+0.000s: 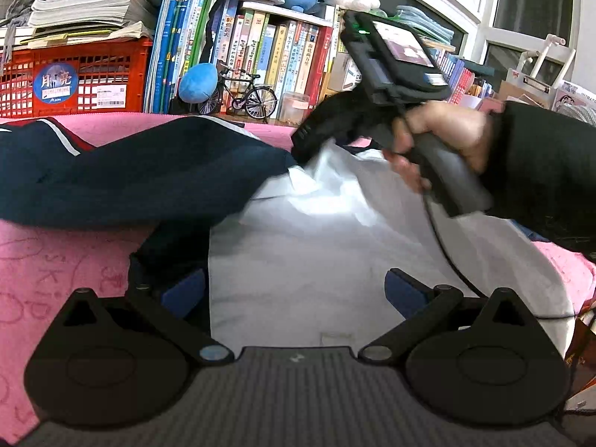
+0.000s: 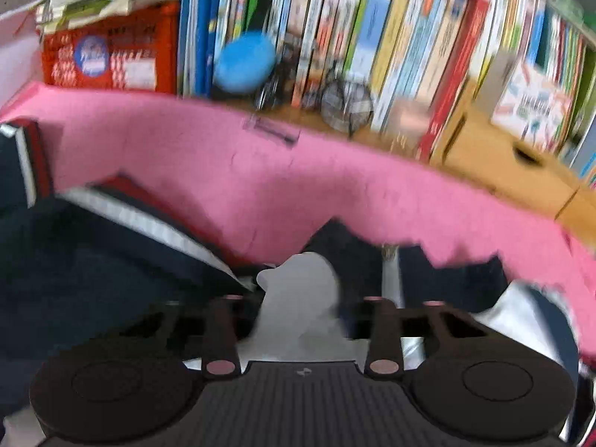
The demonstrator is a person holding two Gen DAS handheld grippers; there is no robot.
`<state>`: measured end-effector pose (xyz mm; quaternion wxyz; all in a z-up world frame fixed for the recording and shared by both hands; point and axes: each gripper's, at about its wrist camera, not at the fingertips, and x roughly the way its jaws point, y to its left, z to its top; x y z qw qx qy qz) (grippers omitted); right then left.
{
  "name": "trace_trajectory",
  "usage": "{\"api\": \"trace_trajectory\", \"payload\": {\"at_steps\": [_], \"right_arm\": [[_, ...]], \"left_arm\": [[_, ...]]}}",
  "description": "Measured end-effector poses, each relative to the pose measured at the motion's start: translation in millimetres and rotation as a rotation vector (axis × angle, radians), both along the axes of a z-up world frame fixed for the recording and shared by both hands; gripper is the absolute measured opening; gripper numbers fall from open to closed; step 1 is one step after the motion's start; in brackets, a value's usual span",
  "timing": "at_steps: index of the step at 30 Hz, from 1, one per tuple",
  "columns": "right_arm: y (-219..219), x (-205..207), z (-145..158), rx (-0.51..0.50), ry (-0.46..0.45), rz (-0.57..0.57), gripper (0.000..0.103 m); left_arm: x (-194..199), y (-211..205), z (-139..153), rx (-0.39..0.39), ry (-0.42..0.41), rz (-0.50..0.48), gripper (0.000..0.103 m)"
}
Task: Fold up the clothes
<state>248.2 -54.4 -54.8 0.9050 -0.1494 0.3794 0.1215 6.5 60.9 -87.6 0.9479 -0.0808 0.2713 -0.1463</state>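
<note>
While my left gripper [image 1: 296, 290] hangs low over the white lining of the garment [image 1: 298, 246], its blue-padded fingers [image 1: 404, 292] stand wide apart with nothing pinched between them, the left pad sitting against a dark fold of the cloth. The dark navy jacket with red and white stripes [image 1: 141, 175] lies spread across the pink patterned mat [image 1: 52, 272], its navy outer side to the left and the pale lining turned up in the middle. My right hand [image 1: 443, 141], in a black sleeve, holds the right gripper [image 2: 298, 309] nose-down at the jacket's far edge, where navy meets white. In the right wrist view, which is blurred, its fingers are drawn in narrow around a raised tuft of white lining that stands between them; I cannot tell whether the pads actually press it. Beyond the mat stand a row of upright books [image 1: 283, 56], a red plastic crate [image 1: 74, 78] stacked with papers, and a small model bicycle [image 1: 246, 93].
</note>
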Motion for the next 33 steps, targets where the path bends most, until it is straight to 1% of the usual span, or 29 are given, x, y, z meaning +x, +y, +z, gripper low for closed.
{"api": "trace_trajectory", "payload": {"at_steps": [1, 2, 4, 5, 6, 7, 8, 9, 10, 12, 13, 14, 15, 16, 17, 18, 20, 21, 22, 23, 24, 25, 27, 28, 29, 30, 32, 33], "right_arm": [[1, 8, 1, 0.027, -0.024, -0.026, 0.026], [-2, 10, 7, 0.088, -0.087, -0.046, 0.023], [-10, 14, 21, 0.213, -0.216, -0.087, 0.023], [-11, 2, 24, 0.240, -0.353, -0.052, 0.023], [-11, -10, 27, 0.264, -0.493, -0.015, 0.029], [-10, -14, 26, 0.258, -0.527, 0.053, 0.039], [-5, -6, 23, 0.216, -0.404, 0.092, 0.065], [0, 2, 21, 0.172, -0.275, 0.130, 0.065], [0, 5, 16, 0.165, -0.181, 0.120, 0.061], [-8, -6, 18, 0.229, -0.170, 0.114, 0.062], [-12, -11, 21, 0.259, -0.161, 0.136, 0.062], [-15, -15, 23, 0.287, -0.153, 0.159, 0.062], [-16, -20, 23, 0.293, -0.150, 0.178, 0.065], [-20, -25, 21, 0.286, -0.157, 0.195, 0.067], [-23, -29, 17, 0.271, -0.166, 0.210, 0.071], [-26, -33, 12, 0.260, -0.174, 0.224, 0.072], [-28, -42, 2, 0.247, -0.192, 0.241, 0.073], [-27, -44, -2, 0.252, -0.197, 0.246, 0.077], [-26, -48, -7, 0.255, -0.208, 0.251, 0.080], [-25, -52, -11, 0.257, -0.220, 0.255, 0.084], [-22, -54, -14, 0.249, -0.233, 0.260, 0.086], [-17, -58, -16, 0.230, -0.241, 0.264, 0.088], [-10, -64, -16, 0.191, -0.262, 0.271, 0.093], [-6, -67, -16, 0.172, -0.273, 0.274, 0.095], [-3, -69, -17, 0.157, -0.274, 0.280, 0.099], [0, -68, -17, 0.144, -0.273, 0.282, 0.100], [7, -68, -20, 0.098, -0.265, 0.279, 0.101], [10, -68, -22, 0.075, -0.259, 0.279, 0.101]], "left_arm": [[0, 1, 0, -0.004, 0.000, 0.000, 0.103], [0, 1, 0, -0.009, 0.000, -0.005, 0.103], [0, 2, 0, -0.026, -0.003, -0.020, 0.103], [0, 2, 0, -0.027, -0.002, -0.020, 0.103], [0, 2, 0, -0.028, -0.002, -0.020, 0.103], [0, 2, 0, -0.029, -0.002, -0.019, 0.103], [0, 2, 0, -0.030, -0.002, -0.019, 0.103], [0, 3, 0, -0.033, -0.003, -0.018, 0.103], [0, 3, 0, -0.037, -0.003, -0.017, 0.103], [-1, 5, 0, -0.051, -0.004, -0.010, 0.103], [-1, 7, 1, -0.064, 0.000, -0.003, 0.103], [0, 13, 5, -0.063, 0.027, 0.011, 0.103], [1, 19, 10, -0.063, 0.053, 0.025, 0.103], [-1, 30, 16, -0.079, 0.056, 0.040, 0.103], [-7, 49, 24, -0.132, 0.025, 0.052, 0.103], [-15, 76, 34, -0.207, -0.022, 0.071, 0.103], [-19, 120, 47, -0.294, -0.056, 0.138, 0.103], [-17, 147, 50, -0.325, -0.059, 0.215, 0.103], [-14, 165, 50, -0.330, -0.054, 0.283, 0.103], [-5, 184, 47, -0.311, -0.028, 0.386, 0.103], [11, 204, 41, -0.264, 0.031, 0.509, 0.103], [26, 218, 34, -0.223, 0.083, 0.578, 0.103], [55, 238, 19, -0.181, 0.150, 0.654, 0.103], [64, 245, 13, -0.183, 0.166, 0.687, 0.103], [76, 252, 6, -0.195, 0.166, 0.704, 0.103], [83, 251, 5, -0.171, 0.142, 0.709, 0.103], [104, 249, 1, -0.106, 0.148, 0.716, 0.103], [116, 247, 3, -0.080, 0.143, 0.727, 0.096]]}}
